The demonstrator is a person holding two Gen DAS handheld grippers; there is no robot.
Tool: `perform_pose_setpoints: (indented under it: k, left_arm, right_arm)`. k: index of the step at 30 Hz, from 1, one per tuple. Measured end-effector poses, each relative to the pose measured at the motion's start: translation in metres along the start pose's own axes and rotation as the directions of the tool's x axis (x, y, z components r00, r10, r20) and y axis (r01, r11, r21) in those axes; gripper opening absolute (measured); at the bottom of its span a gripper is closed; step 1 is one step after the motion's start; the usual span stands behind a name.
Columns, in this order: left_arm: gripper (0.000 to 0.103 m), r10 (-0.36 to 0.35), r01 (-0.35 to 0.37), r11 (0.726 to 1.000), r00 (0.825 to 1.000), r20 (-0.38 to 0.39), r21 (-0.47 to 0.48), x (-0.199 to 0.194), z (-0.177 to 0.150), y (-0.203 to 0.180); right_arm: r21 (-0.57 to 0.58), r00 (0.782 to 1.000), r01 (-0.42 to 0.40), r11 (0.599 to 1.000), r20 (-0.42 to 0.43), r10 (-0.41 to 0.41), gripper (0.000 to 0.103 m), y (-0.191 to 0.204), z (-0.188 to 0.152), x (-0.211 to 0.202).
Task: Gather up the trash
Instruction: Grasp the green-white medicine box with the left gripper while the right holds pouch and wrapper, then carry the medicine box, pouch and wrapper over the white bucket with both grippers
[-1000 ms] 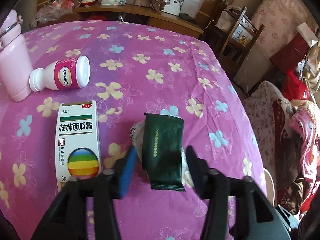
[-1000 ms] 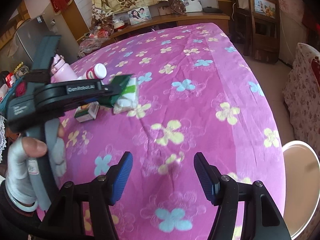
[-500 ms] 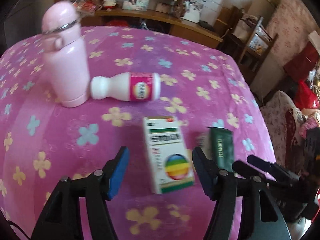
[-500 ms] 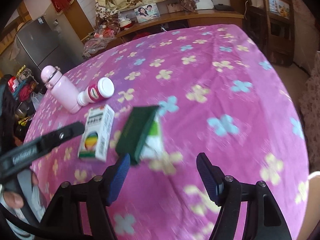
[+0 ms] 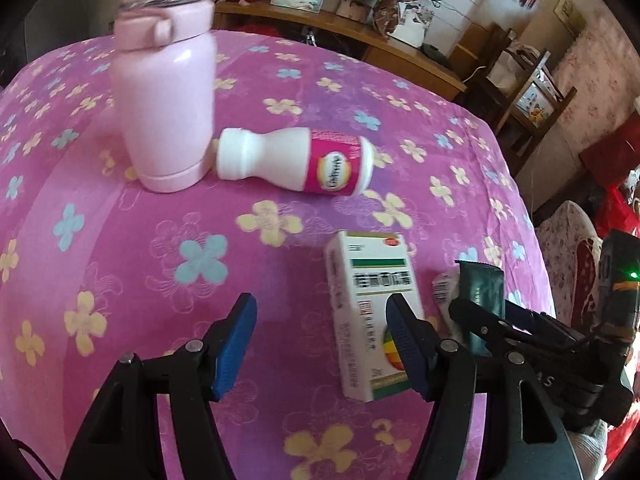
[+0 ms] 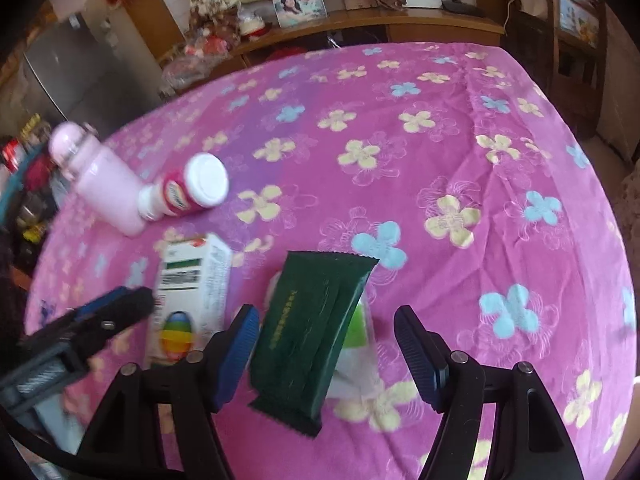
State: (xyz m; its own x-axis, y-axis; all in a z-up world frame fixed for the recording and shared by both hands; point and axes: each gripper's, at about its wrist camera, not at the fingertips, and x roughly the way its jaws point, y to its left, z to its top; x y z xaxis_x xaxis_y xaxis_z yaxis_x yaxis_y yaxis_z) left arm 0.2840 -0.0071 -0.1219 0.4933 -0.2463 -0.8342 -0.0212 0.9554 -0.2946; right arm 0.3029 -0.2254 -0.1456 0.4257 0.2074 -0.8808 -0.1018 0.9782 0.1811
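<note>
A dark green wrapper (image 6: 312, 332) lies on the pink flowered tablecloth (image 6: 440, 140), on top of a white-and-green crumpled packet (image 6: 356, 332). My right gripper (image 6: 326, 354) is open, its jaws on either side of the wrapper. The wrapper also shows in the left wrist view (image 5: 480, 292). My left gripper (image 5: 320, 348) is open and empty above the cloth, its right finger over a white medicine box (image 5: 372, 316). The right gripper's fingers (image 5: 500, 328) reach in at the right of that view.
A white and pink Caltrate bottle (image 5: 300, 164) lies on its side beside an upright pink flask (image 5: 164, 92). A wooden sideboard (image 5: 360, 40) with photos stands behind the table, chairs (image 5: 532, 96) to the right. The table's edge drops off at right.
My left gripper let go of the green wrapper, opened and swung left over the medicine box. My right gripper moved in and now straddles the wrapper.
</note>
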Motion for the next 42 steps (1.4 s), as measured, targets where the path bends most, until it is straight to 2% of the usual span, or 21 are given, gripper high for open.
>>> perform_pose_setpoints:
  k: [5, 7, 8, 12, 16, 19, 20, 21, 25, 30, 42]
  left_arm:
    - [0.073, -0.028, 0.028, 0.999, 1.000, -0.006, -0.025, 0.001, 0.001, 0.003]
    - [0.078, -0.051, 0.051, 0.998, 0.999, -0.007, -0.028, 0.002, 0.001, -0.002]
    - [0.079, -0.055, 0.054, 0.998, 0.998, -0.007, -0.025, 0.003, 0.000, -0.005]
    - [0.079, -0.040, 0.041, 0.999, 0.999, -0.014, 0.022, 0.013, -0.004, -0.026]
    - [0.079, 0.008, -0.007, 0.999, 1.000, -0.028, 0.043, 0.029, -0.007, -0.039]
    - [0.079, 0.059, -0.059, 0.995, 0.998, 0.008, 0.082, 0.032, -0.011, -0.047]
    - [0.074, 0.062, -0.063, 0.994, 0.998, 0.012, 0.091, 0.032, -0.013, -0.048]
    - [0.057, 0.058, -0.060, 0.993, 0.998, 0.018, 0.098, 0.030, -0.015, -0.049]
    - [0.058, 0.020, -0.020, 0.994, 1.000, 0.004, 0.104, 0.018, -0.028, -0.045]
    - [0.058, 0.007, -0.012, 0.989, 0.999, 0.034, 0.148, -0.009, -0.056, -0.050]
    - [0.058, -0.035, 0.009, 0.963, 0.995, 0.092, 0.269, -0.060, -0.116, -0.093]
  right_arm:
    - [-0.094, 0.998, 0.063, 0.994, 0.029, -0.060, 0.073, 0.012, -0.002, 0.007]
    - [-0.165, 0.992, 0.120, 0.979, 0.052, -0.113, 0.062, 0.017, -0.009, 0.005]
    - [-0.181, 0.991, 0.126, 0.975, 0.060, -0.117, 0.051, 0.016, -0.012, 0.004]
    - [-0.160, 0.994, 0.092, 0.983, 0.068, -0.082, 0.037, 0.000, -0.021, -0.008]
    - [-0.130, 0.995, 0.066, 0.989, 0.080, -0.056, 0.034, -0.013, -0.031, -0.020]
    - [-0.115, 0.996, 0.051, 0.992, 0.082, -0.041, 0.034, -0.019, -0.042, -0.028]
    - [-0.115, 0.996, 0.051, 0.992, 0.084, -0.041, 0.033, -0.019, -0.044, -0.029]
    - [-0.116, 0.995, 0.048, 0.992, 0.088, -0.038, 0.032, -0.019, -0.048, -0.032]
    - [-0.096, 0.994, 0.012, 0.995, 0.108, -0.001, 0.031, -0.024, -0.062, -0.049]
    - [-0.079, 0.992, -0.014, 0.997, 0.128, 0.024, 0.031, -0.023, -0.085, -0.073]
    - [-0.038, 0.986, -0.001, 0.999, 0.164, 0.008, 0.031, -0.032, -0.141, -0.125]
